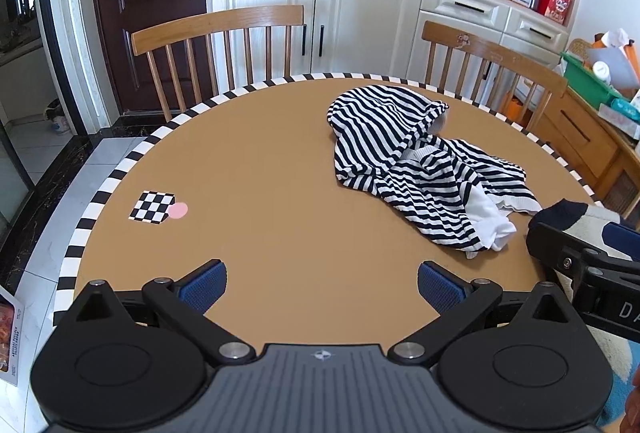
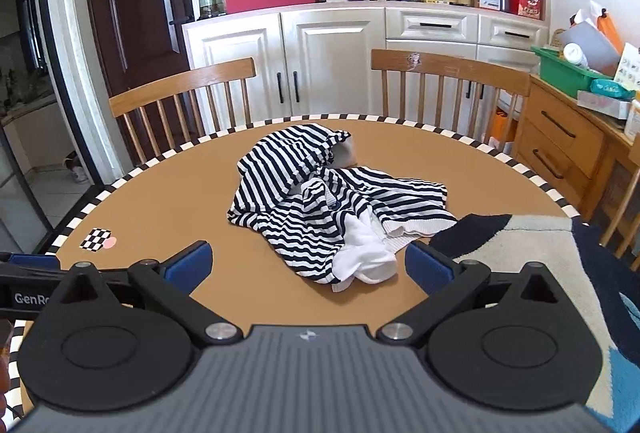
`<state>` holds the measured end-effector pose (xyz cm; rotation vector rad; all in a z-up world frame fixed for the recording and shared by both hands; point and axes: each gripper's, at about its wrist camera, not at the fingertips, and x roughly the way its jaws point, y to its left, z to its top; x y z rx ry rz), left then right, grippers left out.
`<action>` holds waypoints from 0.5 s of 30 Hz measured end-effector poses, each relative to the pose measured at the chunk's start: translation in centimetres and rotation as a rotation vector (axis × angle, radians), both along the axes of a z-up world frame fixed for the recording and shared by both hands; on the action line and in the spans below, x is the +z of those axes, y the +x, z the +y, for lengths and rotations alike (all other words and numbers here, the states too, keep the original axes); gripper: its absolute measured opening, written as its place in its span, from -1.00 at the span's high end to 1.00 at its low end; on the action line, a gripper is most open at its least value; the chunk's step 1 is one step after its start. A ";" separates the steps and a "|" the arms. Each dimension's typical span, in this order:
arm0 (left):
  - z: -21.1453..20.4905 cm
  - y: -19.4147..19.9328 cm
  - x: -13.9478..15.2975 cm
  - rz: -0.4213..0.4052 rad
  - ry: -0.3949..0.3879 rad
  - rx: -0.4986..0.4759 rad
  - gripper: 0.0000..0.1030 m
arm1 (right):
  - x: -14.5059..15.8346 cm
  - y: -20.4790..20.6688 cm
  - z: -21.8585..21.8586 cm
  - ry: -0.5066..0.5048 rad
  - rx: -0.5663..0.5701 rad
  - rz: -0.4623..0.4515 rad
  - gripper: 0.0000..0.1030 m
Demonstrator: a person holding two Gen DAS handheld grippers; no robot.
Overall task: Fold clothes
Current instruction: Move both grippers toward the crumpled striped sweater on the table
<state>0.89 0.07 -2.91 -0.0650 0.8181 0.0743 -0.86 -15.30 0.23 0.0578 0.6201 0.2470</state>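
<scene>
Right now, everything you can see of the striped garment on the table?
The striped garment is a navy-and-white knit with ribbed white hems and a white inner layer spilling out at its near end. It lies crumpled and unfolded, bunched highest at the far end, on the brown round table. Neither hand-held gripper touches it. A navy, cream and blue cloth lies at its right edge; whether they touch is unclear.

A crumpled garment (image 2: 320, 201) lies on the bench (image 2: 168, 201) ahead of the right tongs (image 2: 306, 267) and ahead-right of the left tongs (image 1: 322, 285). A second cloth (image 2: 516, 245) lies right of the right tongs. Two chairs (image 2: 184, 89) stand beyond the bench.
</scene>
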 end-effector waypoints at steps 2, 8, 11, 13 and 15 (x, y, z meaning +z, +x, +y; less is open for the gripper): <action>-0.5 0.2 -0.2 0.010 0.007 0.010 -0.99 | -0.3 0.5 -0.5 0.012 0.005 0.010 -1.00; -1.7 0.9 -0.6 0.032 0.024 0.037 -0.99 | -1.4 2.4 -1.7 0.058 0.007 0.062 -1.00; -1.8 1.4 -0.8 0.039 0.033 0.049 -0.99 | -1.9 3.3 -2.1 0.094 0.005 0.077 -1.00; -1.7 1.8 -1.0 0.045 0.037 0.054 -0.99 | -2.1 3.9 -2.2 0.111 0.004 0.085 -1.00; -1.3 2.5 -1.2 0.054 0.035 0.056 -0.99 | -2.2 4.4 -2.1 0.118 0.000 0.091 -1.00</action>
